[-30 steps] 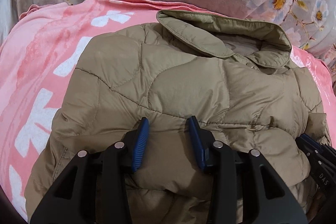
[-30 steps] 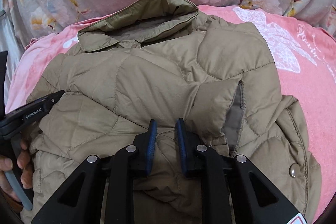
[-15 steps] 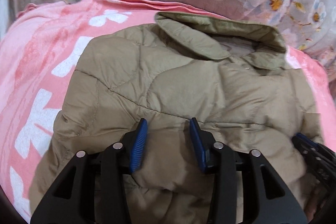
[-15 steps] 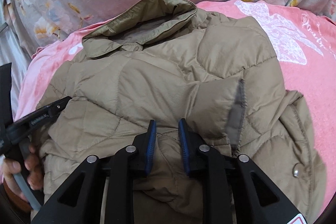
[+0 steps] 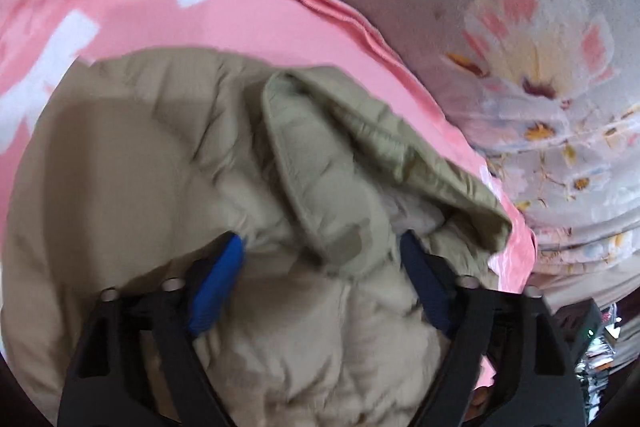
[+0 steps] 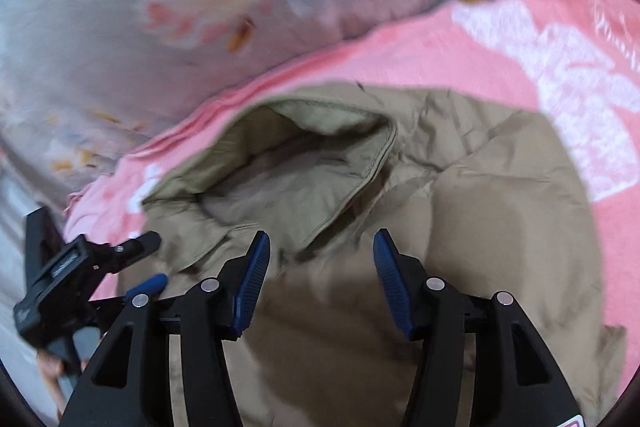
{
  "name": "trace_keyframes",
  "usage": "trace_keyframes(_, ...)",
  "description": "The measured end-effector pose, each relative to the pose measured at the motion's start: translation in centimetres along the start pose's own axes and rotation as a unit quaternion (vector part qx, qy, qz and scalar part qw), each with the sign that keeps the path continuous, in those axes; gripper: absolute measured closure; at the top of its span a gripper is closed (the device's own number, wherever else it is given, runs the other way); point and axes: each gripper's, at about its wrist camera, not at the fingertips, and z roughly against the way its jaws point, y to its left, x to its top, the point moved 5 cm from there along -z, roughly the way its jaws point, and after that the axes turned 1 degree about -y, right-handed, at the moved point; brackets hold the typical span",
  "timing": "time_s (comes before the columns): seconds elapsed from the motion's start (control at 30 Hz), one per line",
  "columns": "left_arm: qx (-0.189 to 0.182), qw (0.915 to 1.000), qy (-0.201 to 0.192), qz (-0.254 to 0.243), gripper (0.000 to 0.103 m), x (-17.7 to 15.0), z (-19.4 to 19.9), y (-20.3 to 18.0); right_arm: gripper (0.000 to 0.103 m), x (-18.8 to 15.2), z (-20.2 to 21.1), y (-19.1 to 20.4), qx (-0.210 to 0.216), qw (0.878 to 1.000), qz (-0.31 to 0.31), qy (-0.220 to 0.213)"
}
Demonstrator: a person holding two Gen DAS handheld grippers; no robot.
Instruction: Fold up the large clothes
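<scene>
the puffy tan jacket [image 5: 168,163] lies on a pink blanket [image 5: 248,23] with white shapes on it. its collar [image 5: 360,147] stands up and flops open at the far end, and the pale inside [image 6: 276,183] shows in the right wrist view. the jacket looks bunched up and folded over, and both views are a bit blurry.

the left gripper [image 5: 320,267] sits low over the jacket near the collar. its jaws are spread wide apart, one blue pad [image 5: 218,283] on each side of a fat lump of jacket. the cloth bulges up between them and touches the pads.

the right gripper [image 6: 320,283] is over the jacket just below the collar too. its jaws are also spread wide, with jacket cloth under the gap. nothing is pinched there that can be seen.

in the right wrist view the left gripper [image 6: 150,263] shows at the left edge, beside the collar, with a bit of the hand [image 6: 52,367] holding it.

behind the blanket is a grey cloth with big flowers [image 5: 520,67].
</scene>
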Motion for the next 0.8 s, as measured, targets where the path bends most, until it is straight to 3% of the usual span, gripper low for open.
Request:
trace_keyframes(0.03, -0.007, 0.9998, 0.010, -0.013, 0.086, 0.4, -0.4, -1.0, 0.078, 0.5, -1.0, -0.1, -0.002, 1.000, -0.014, 0.011)
trace_keyframes(0.07, -0.009, 0.9997, 0.012, -0.021, 0.092, 0.8, -0.2, -1.6, 0.098, 0.9, -1.3, 0.1, 0.012, 1.000, -0.021, 0.016)
trace_keyframes(0.13, -0.034, 0.9980, -0.017, -0.050, 0.097, 1.4, 1.6, -3.4, 0.100, 2.1, 0.3, 1.1, 0.058, 0.998, -0.026, -0.023)
trace_keyframes(0.2, -0.058, 0.9953, -0.040, -0.066, 0.098, 1.7, 3.3, -4.0, 0.100, 2.7, 2.9, 2.0, 0.102, 0.992, -0.005, -0.073)
trace_keyframes(0.23, -0.065, 0.9942, -0.049, -0.070, 0.098, 1.5, 3.9, -3.8, 0.100, 2.4, 3.4, 2.0, 0.090, 0.992, 0.016, -0.088)
trace_keyframes(0.3, -0.017, 0.9940, -0.045, -0.099, 0.098, 0.5, 2.6, -2.2, 0.100, 1.3, 1.5, 0.9, 0.016, 0.997, 0.051, -0.063)
trace_keyframes(0.37, 0.025, 0.9929, -0.016, -0.115, 0.098, -0.9, -0.2, -0.4, 0.102, -0.4, -1.7, -1.1, -0.006, 0.999, 0.039, -0.005)
trace_keyframes(0.63, 0.044, 0.9898, -0.032, -0.132, 0.096, -2.8, -2.6, 0.3, 0.103, -1.5, -4.5, -1.6, -0.031, 0.998, 0.049, 0.008)
trace_keyframes(0.8, 0.027, 0.9918, -0.035, -0.120, 0.093, -3.1, -1.3, 0.4, 0.101, -1.9, -3.1, -1.5, -0.006, 0.999, 0.035, 0.020)
